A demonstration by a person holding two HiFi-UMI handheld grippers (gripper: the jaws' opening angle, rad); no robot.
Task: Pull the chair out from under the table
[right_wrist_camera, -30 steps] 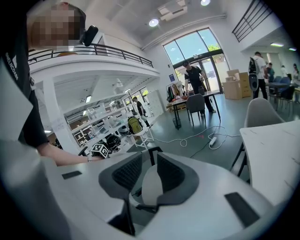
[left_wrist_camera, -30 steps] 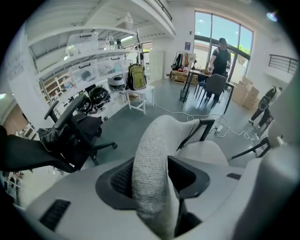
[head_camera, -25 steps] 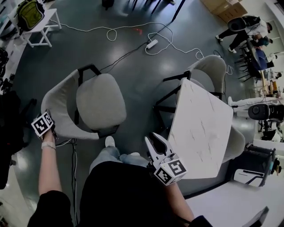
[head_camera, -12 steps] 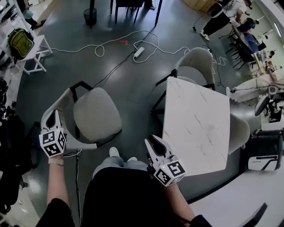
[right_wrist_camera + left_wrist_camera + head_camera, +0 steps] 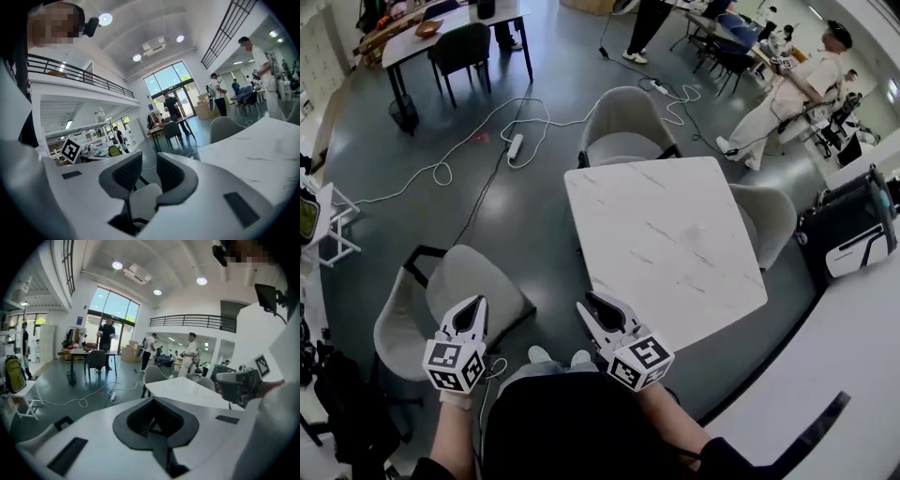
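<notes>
The grey armchair [image 5: 473, 286] now stands clear of the marble counter [image 5: 666, 234], off to its left with bare floor between them. We've let go of its back. Our left claw [image 5: 470, 315] has snapped shut on nothing, and our right claw [image 5: 595, 309] hangs narrowly parted, empty. The pull looks finished.

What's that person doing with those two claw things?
A person holds a claw in each hand beside a white table. One chair stands clear of the table, on the left. The left claw is shut and empty; the right claw is open and empty. Neither touches the chair.
</notes>
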